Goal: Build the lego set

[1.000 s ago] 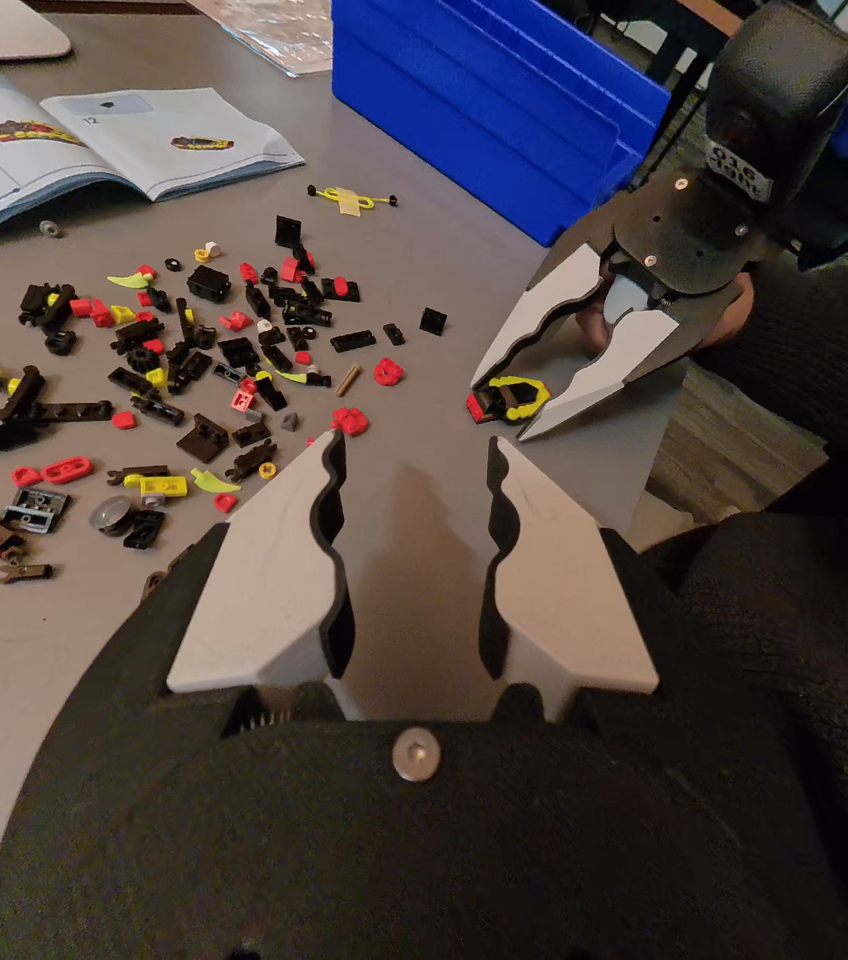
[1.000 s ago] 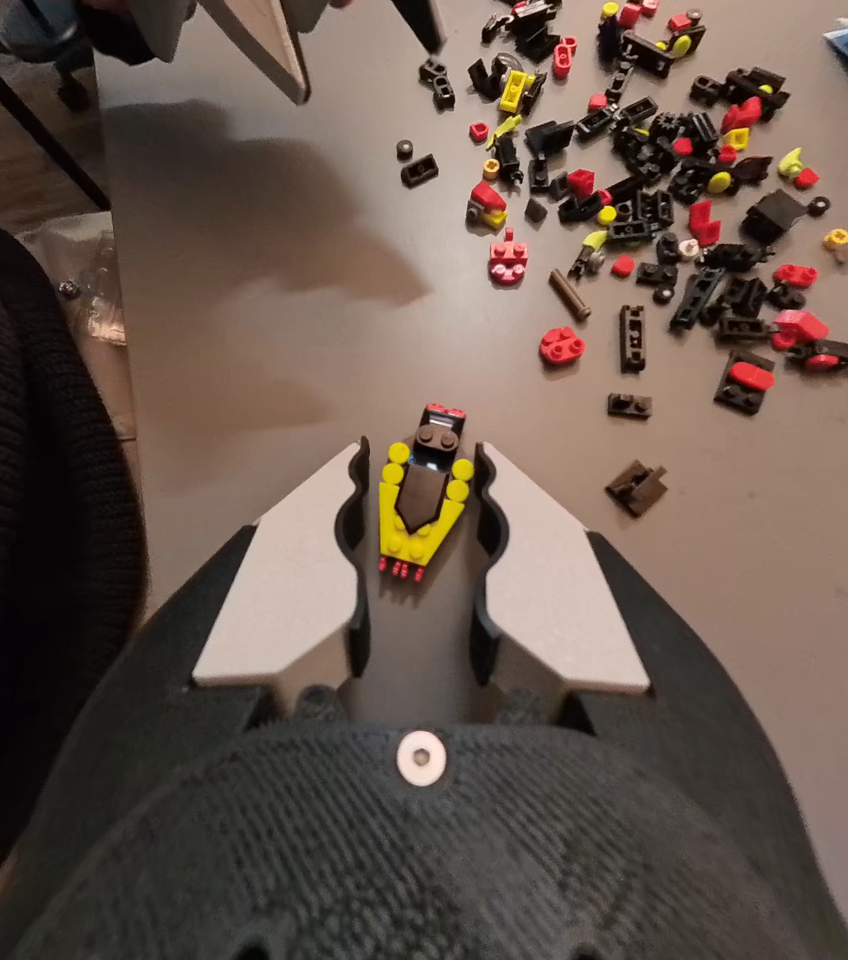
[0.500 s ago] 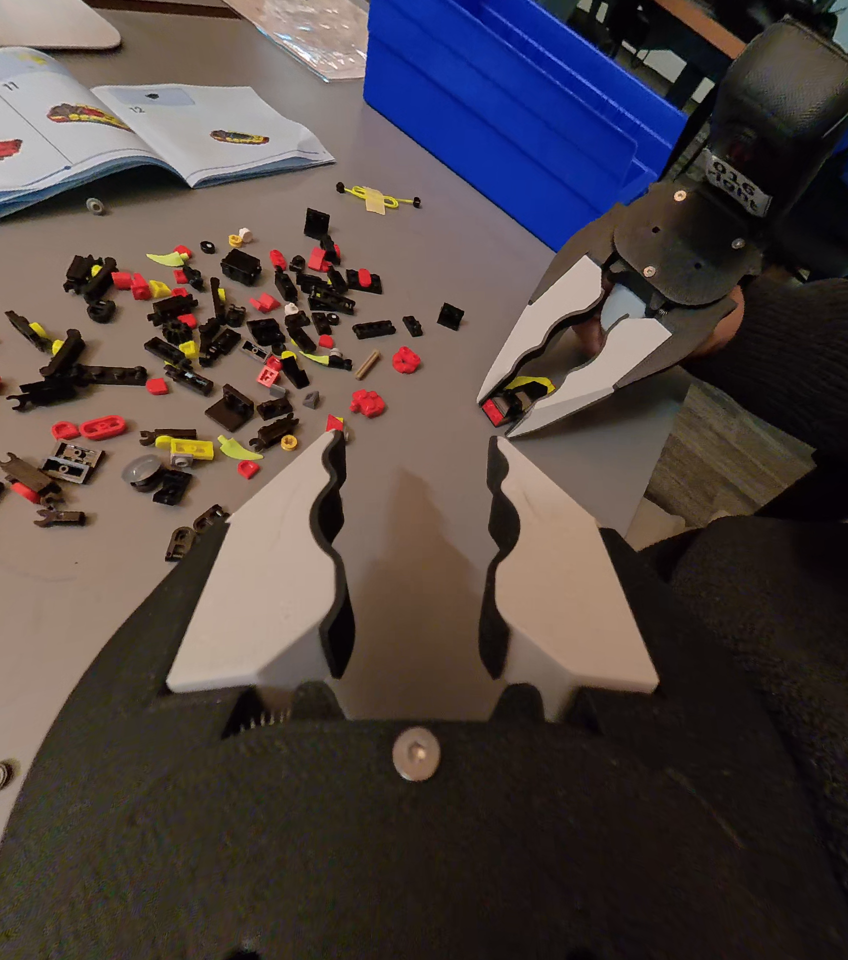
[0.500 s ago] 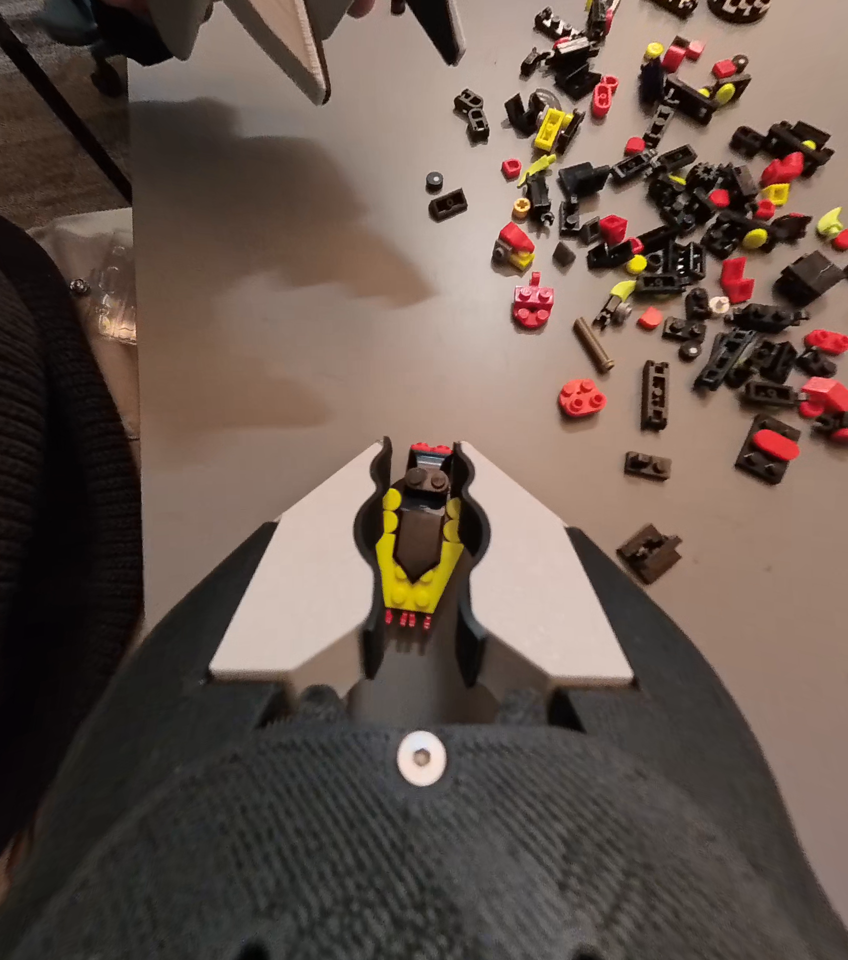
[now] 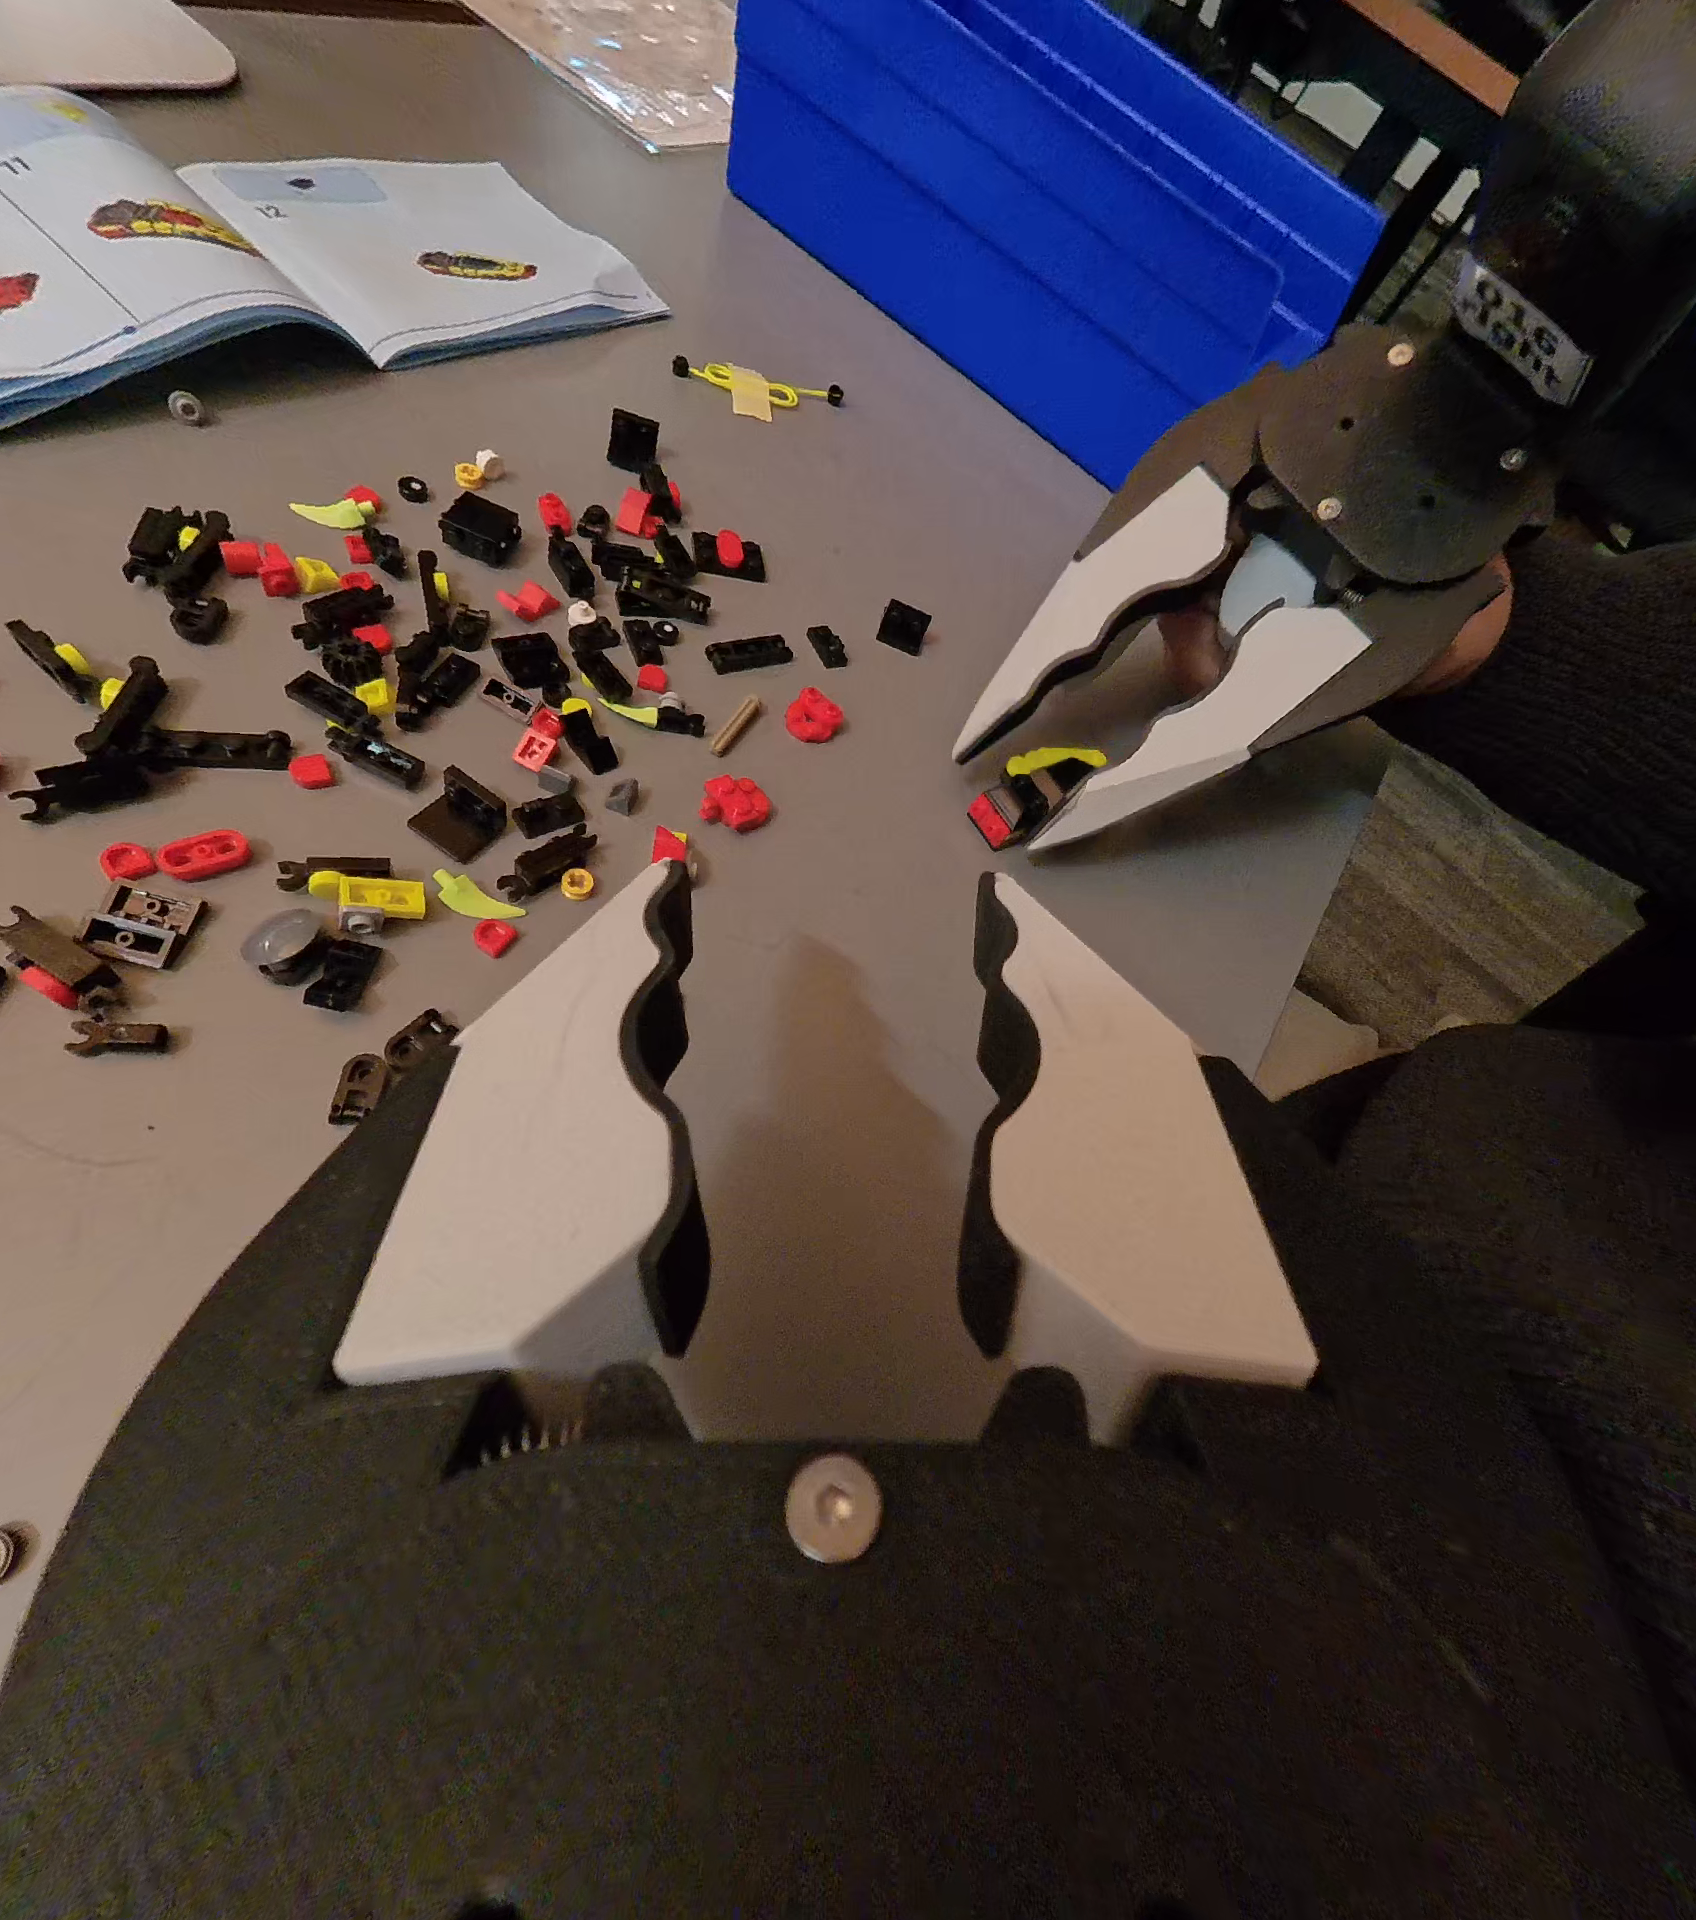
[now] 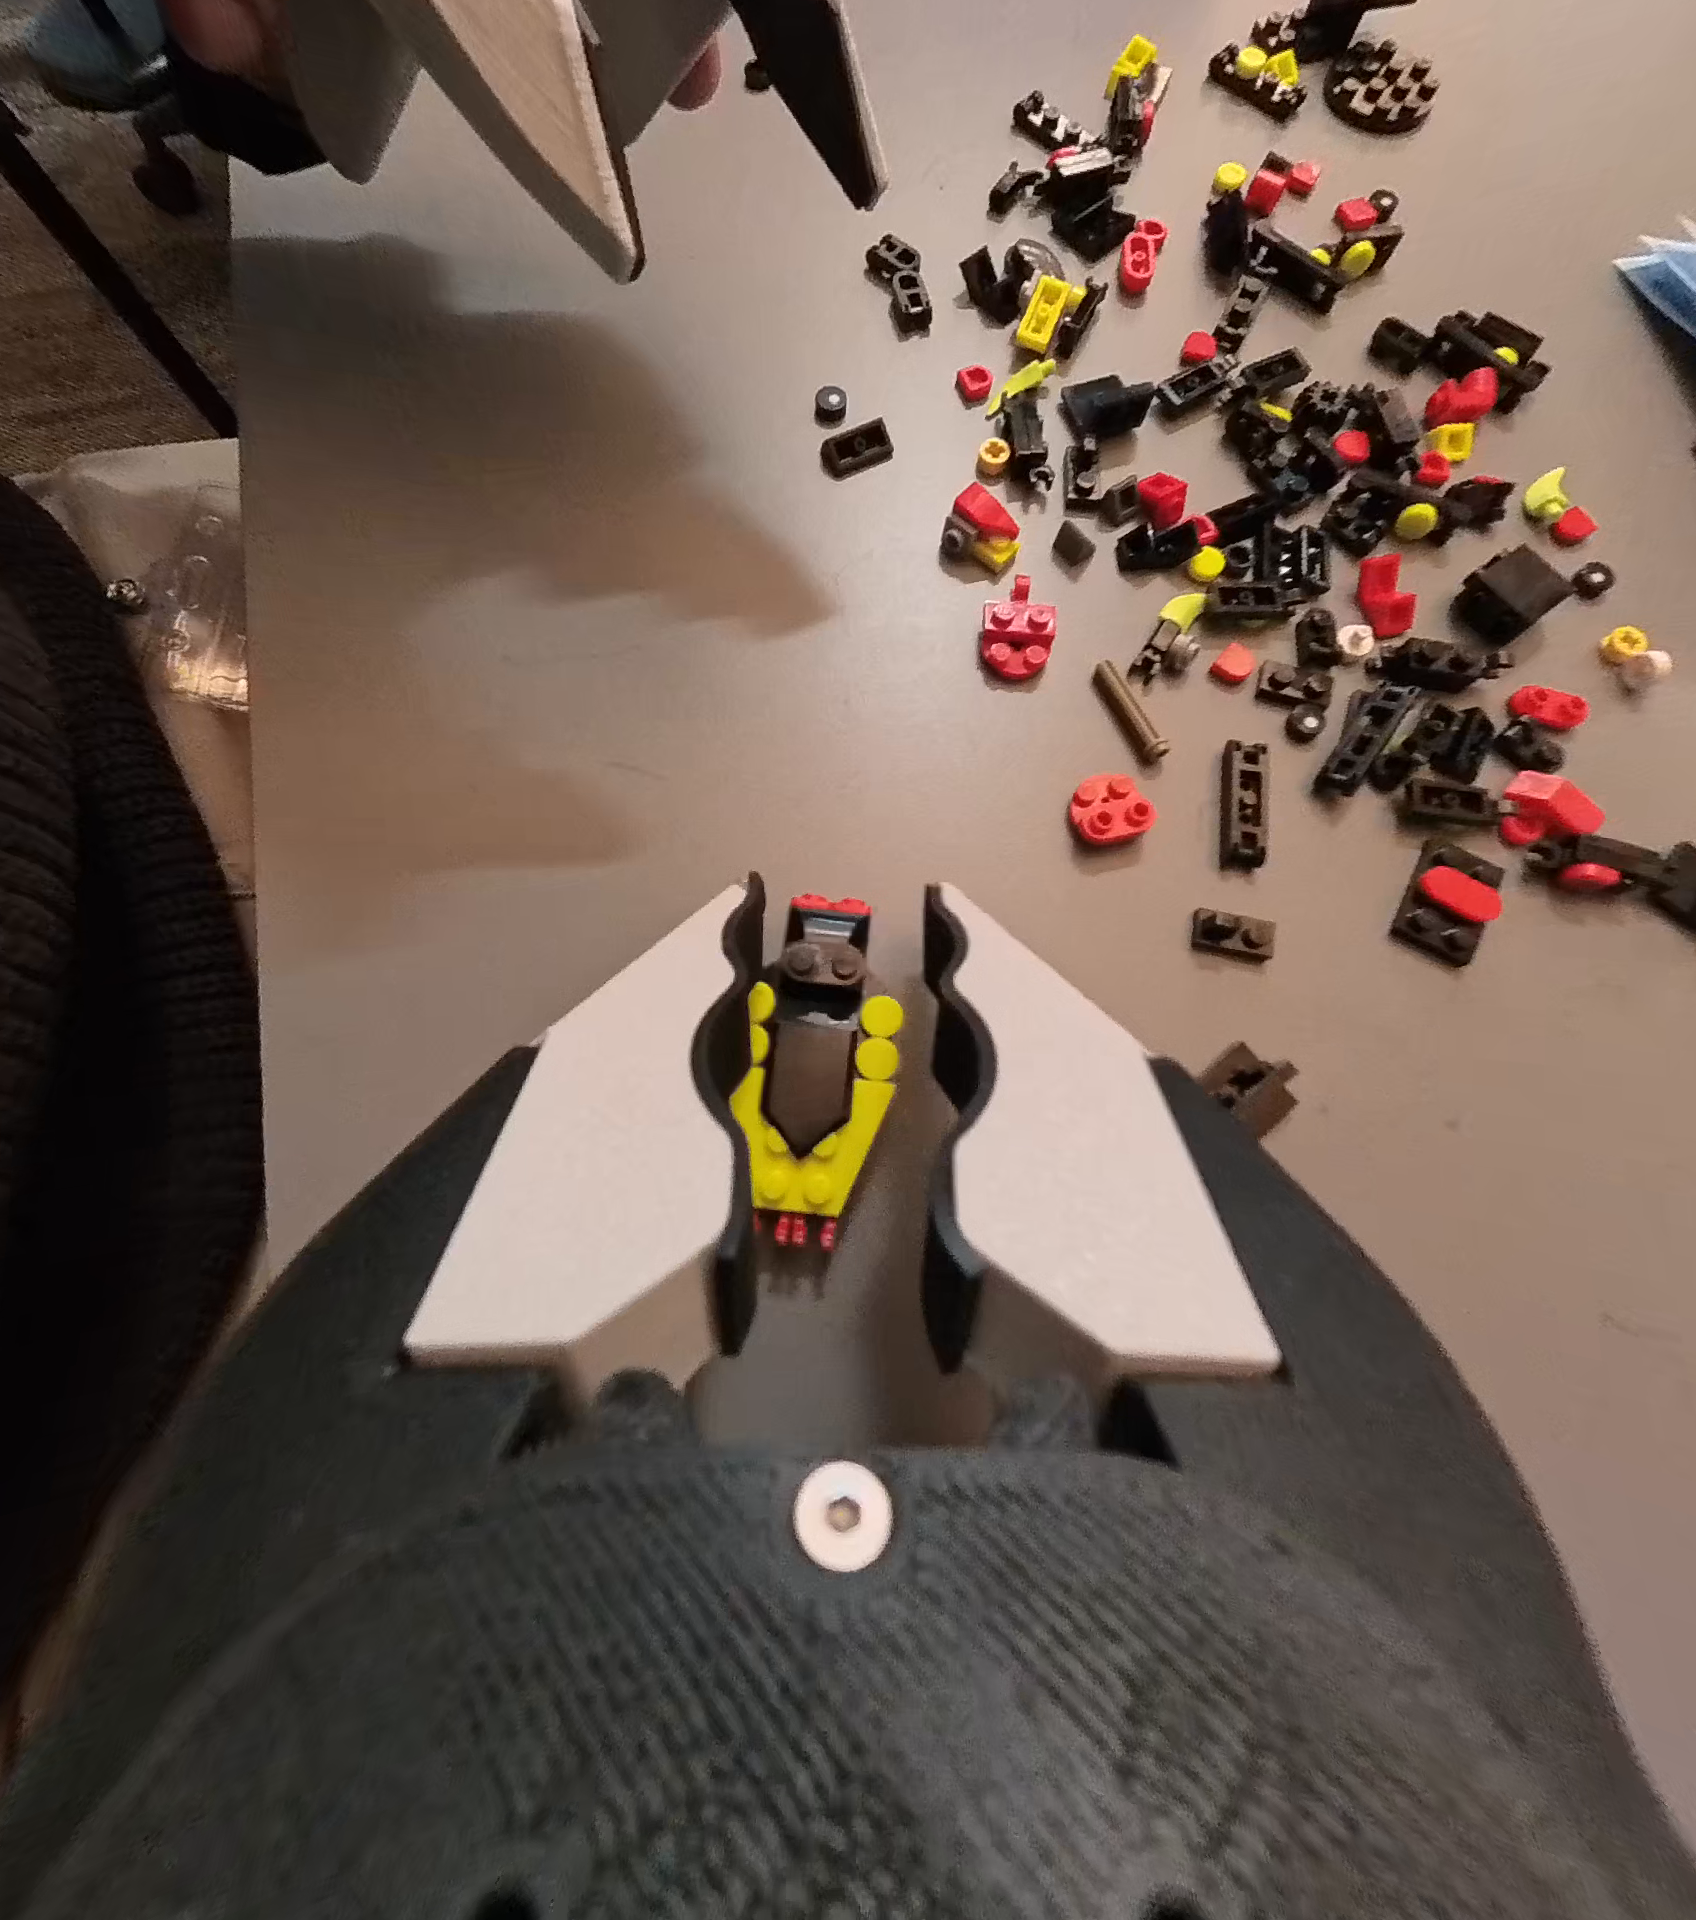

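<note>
A small yellow, black and red brick model [image 6: 813, 1081] lies on the grey table [image 6: 532, 727] between the fingers of my right gripper [image 6: 841, 894]. The jaws stand open. The left pad is at the model's side and a clear gap shows at the right pad [image 6: 948, 1039]. The left wrist view shows the same: my right gripper [image 5: 1000, 800] open around the model [image 5: 1041, 790], near the table's right edge. My left gripper [image 5: 833, 881] is open and empty over bare table, a short way from the model. It also shows at the top of the right wrist view [image 6: 745, 234].
Several loose black, red and yellow bricks [image 5: 470, 675] are scattered on the left of the table. An open instruction booklet [image 5: 252, 260] lies at the back left, a blue bin [image 5: 1031, 229] at the back right. The table edge [image 5: 1343, 831] is just right of the model. My hands' fingertips stand some 11 centimeters from each other.
My right gripper's jaws closed on the model half a second ago and have since opened; the model stays on the table between them. My left gripper has stayed open.
</note>
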{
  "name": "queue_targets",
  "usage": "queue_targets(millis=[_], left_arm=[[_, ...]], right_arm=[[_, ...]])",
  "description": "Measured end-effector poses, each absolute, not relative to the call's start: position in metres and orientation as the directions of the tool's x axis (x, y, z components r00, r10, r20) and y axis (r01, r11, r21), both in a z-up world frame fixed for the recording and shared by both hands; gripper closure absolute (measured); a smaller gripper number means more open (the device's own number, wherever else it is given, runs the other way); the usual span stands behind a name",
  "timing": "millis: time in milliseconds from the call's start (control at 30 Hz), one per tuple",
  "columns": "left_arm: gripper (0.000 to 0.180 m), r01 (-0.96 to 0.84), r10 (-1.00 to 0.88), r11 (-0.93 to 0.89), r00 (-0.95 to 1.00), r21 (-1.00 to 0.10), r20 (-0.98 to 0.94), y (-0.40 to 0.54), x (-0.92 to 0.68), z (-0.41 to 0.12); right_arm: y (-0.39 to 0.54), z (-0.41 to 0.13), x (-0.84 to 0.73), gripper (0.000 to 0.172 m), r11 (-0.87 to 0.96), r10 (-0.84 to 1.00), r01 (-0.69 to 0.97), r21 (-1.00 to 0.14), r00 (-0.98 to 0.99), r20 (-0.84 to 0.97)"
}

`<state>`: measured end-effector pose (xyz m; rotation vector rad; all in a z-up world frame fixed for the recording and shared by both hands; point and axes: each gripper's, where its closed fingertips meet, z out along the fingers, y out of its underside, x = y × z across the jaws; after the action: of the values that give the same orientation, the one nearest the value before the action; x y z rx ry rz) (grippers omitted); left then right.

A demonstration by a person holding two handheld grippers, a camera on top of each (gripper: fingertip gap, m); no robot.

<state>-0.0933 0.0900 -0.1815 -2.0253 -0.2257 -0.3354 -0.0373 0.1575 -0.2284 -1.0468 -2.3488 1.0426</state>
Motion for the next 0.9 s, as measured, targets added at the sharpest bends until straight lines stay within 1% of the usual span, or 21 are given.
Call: queue_targets(millis=[133, 267, 467, 767, 900], left_arm=[[0.127, 0.298, 0.016, -0.456, 0.945, -0.839, 0.327, 0.089, -0.093, -0.181], [0.127, 0.299, 0.01, -0.46, 0.943, -0.836, 0.332, 0.09, -0.092, -0.182], [0.127, 0.292, 0.006, -0.47, 0.945, -0.833, 0.327, 0.093, -0.091, -0.184], [0.127, 0.294, 0.008, -0.472, 0.944, -0.831, 0.33, 0.093, -0.092, -0.185], [0.127, 0.298, 0.016, -0.475, 0.944, -0.828, 0.331, 0.093, -0.093, -0.185]], right_arm=[[0.165, -0.221, -0.036, 0.14, 0.453, 0.757, 0.463, -0.762, -0.651, 0.055], [0.165, -0.213, -0.032, 0.139, 0.433, 0.749, 0.439, -0.787, -0.662, 0.043], [0.167, -0.221, -0.028, 0.143, 0.49, 0.735, 0.441, -0.752, -0.673, 0.084], [0.166, -0.229, -0.023, 0.137, 0.485, 0.73, 0.484, -0.728, -0.682, 0.033], [0.167, -0.236, -0.022, 0.144, 0.485, 0.735, 0.514, -0.708, -0.677, 0.012]])
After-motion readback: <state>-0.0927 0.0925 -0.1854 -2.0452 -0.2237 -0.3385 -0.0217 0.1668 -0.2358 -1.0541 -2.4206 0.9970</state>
